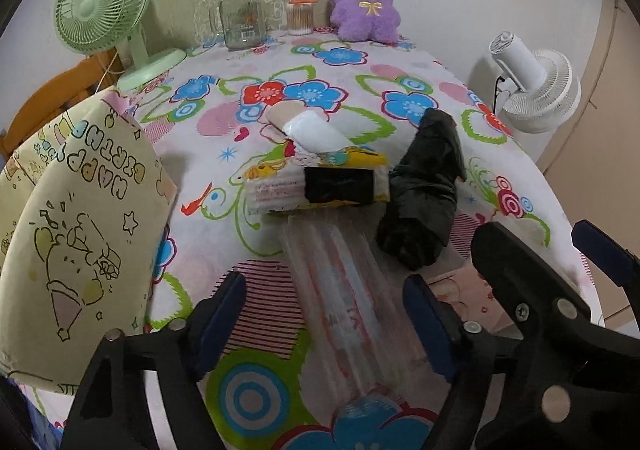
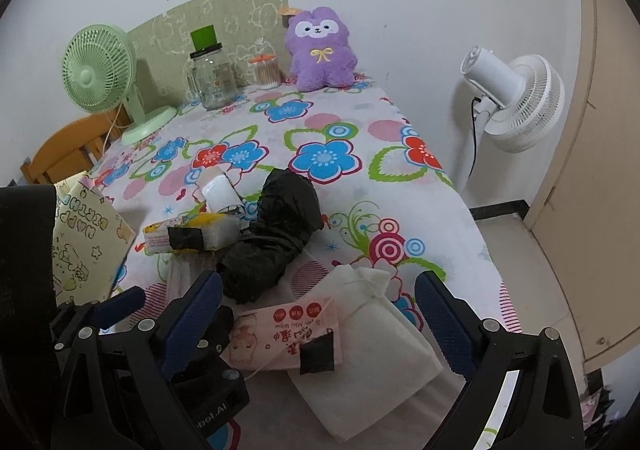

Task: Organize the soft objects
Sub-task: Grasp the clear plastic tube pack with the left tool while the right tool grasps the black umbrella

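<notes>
Soft items lie on the flowered tablecloth (image 1: 360, 98). In the left wrist view a clear plastic pack (image 1: 344, 290) lies between the fingers of my open left gripper (image 1: 324, 322). Beyond it are a yellow tissue pack with a black patch (image 1: 320, 182), a white roll (image 1: 316, 132) and a black bundle (image 1: 424, 186). In the right wrist view my open right gripper (image 2: 320, 314) hovers over a white drawstring pouch (image 2: 376, 346) and a pink wipes pack (image 2: 288, 334). The black bundle (image 2: 276, 238) and tissue pack (image 2: 192, 236) lie beyond. The left gripper (image 2: 132, 314) shows at lower left.
A cream "Happy Birthday" bag (image 1: 80, 218) stands at the table's left. At the back stand a green fan (image 1: 100, 2), a glass jar (image 1: 240, 16), a cotton-swab tub (image 1: 301, 16) and a purple plush (image 1: 362, 4). A white fan (image 2: 516, 98) stands off the right edge.
</notes>
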A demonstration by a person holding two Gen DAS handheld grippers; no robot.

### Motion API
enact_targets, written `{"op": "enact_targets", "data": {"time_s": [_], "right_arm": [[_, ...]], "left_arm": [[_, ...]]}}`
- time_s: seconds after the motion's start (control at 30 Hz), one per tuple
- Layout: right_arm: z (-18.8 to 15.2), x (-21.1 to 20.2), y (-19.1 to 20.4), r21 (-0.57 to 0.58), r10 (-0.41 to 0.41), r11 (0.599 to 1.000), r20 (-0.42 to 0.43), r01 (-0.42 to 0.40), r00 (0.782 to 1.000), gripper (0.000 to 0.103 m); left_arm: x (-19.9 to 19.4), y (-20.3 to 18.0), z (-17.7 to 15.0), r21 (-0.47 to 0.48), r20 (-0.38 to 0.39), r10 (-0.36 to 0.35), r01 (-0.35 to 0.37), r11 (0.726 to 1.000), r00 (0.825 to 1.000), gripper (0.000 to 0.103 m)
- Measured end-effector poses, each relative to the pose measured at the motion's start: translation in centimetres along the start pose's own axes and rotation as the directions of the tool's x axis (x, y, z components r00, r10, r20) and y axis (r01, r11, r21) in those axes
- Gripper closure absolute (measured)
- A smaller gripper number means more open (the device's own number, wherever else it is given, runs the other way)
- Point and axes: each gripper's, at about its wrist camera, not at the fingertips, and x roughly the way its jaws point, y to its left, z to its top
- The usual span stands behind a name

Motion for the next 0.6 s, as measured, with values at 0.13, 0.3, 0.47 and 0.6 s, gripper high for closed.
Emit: {"op": "enact_targets", "data": {"time_s": [0.13, 0.3, 0.47, 0.6], "right_arm": [[0.2, 0.4, 0.6, -0.017, 0.004, 1.000, -0.006, -0.004, 1.000, 0.005], [0.5, 0.9, 1.5, -0.035, 0.009, 0.999, -0.012, -0.010, 1.000, 0.005], [1.0, 1.6, 2.4, -0.049, 0.019, 0.999, -0.023, -0.020, 1.000, 0.009], [1.3, 2.3, 2.8, -0.051, 0.027, 0.998, -0.041, -0.029, 0.999, 0.012]], "left_arm": [[0.3, 0.6, 0.0, -0.013, -0.019, -0.025, 0.025, 1.000, 1.000, 0.040], [0.0, 1.0, 0.0, 0.001, -0.024, -0.043, 0.043, 0.999, 0.999, 0.061], [-0.2, 1.6, 0.1, -0.005, -0.017, -0.050, 0.050, 0.999, 0.999, 0.067], [-0.1, 1.9, 0.4, -0.010, -0.010, -0.047, 0.047, 0.999, 0.999, 0.068]]}}
